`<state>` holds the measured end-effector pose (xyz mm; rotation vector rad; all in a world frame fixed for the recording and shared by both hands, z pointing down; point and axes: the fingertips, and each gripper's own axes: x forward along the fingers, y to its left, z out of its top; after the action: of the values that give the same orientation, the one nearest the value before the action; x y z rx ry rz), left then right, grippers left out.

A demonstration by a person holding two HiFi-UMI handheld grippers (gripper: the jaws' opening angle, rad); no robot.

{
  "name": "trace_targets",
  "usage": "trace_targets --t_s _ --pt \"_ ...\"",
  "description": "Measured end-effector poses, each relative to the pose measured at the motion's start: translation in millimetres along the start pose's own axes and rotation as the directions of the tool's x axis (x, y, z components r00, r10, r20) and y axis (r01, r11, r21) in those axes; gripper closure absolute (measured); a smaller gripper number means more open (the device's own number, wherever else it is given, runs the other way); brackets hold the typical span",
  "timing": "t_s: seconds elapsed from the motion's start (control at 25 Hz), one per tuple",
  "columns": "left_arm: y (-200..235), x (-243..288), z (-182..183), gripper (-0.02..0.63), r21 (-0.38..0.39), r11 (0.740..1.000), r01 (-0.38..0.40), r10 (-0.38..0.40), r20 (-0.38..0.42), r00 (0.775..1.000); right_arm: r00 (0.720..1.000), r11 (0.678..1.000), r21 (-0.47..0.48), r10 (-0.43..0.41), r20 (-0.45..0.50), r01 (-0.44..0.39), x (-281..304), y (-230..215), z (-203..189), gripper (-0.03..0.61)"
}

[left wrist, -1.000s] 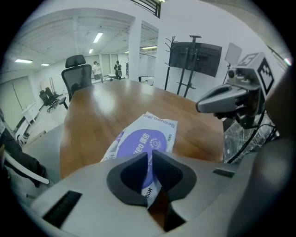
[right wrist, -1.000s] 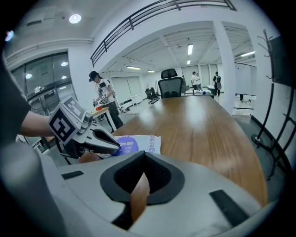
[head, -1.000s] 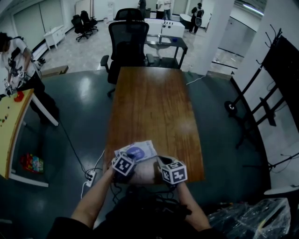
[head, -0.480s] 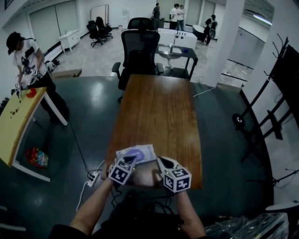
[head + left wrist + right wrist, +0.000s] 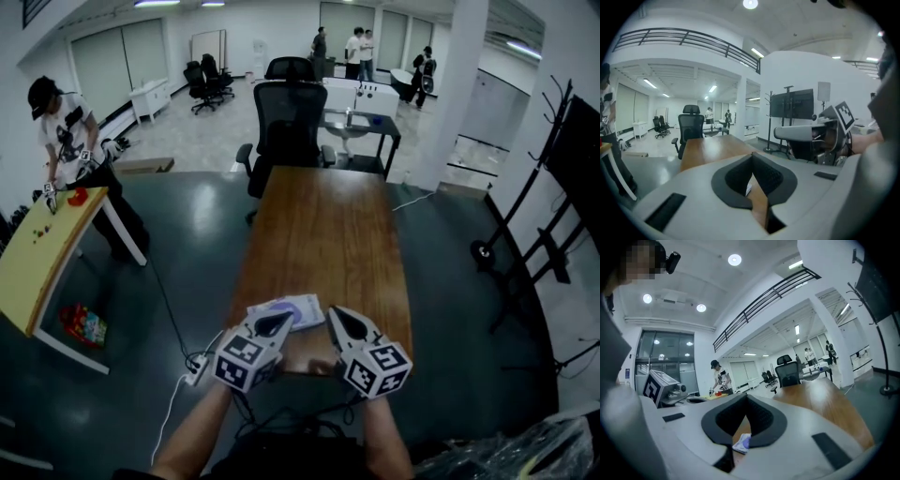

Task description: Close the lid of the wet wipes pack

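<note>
The wet wipes pack (image 5: 289, 310) lies flat near the front edge of the wooden table (image 5: 319, 225), white with a purplish oval lid on top. Both grippers hover above it, close to the camera and apart from it. My left gripper (image 5: 281, 322) is shut with nothing between its jaws. In the left gripper view a white sliver of the pack (image 5: 748, 188) shows below the meeting pads (image 5: 761, 176). My right gripper (image 5: 336, 314) is also shut and empty. Under its jaws in the right gripper view sits the pack (image 5: 742, 442).
A black office chair (image 5: 289, 122) stands at the table's far end. A yellow table (image 5: 37, 253) with a person (image 5: 66, 131) beside it is at the left. Black stands (image 5: 544, 216) line the right. A power strip (image 5: 197, 367) lies on the floor.
Both grippers have lifted up off the pack and toward the camera, now pointing more level. The pack has stayed in place on the table.
</note>
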<state>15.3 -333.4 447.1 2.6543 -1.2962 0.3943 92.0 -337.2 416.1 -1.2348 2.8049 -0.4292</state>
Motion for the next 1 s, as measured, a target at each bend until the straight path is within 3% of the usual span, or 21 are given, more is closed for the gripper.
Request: trace_targets --t_s 0.24,1.0 --pt "-2.3 -54.5 3.1 0.607 -0.036 0.999 0.0 0.003 0.08 0.997 0.999 0.998 -0.059 -0.024 0.034 0.026 -13.2 55.5 3.7 0.571" --pt "-48.1 -190.5 0.0 0.606 0.042 0.999 0.033 -0.041 0.18 0.983 0.995 0.983 -0.167 -0.057 0.087 0.071 -77.1 195.0 -9.3 0.571"
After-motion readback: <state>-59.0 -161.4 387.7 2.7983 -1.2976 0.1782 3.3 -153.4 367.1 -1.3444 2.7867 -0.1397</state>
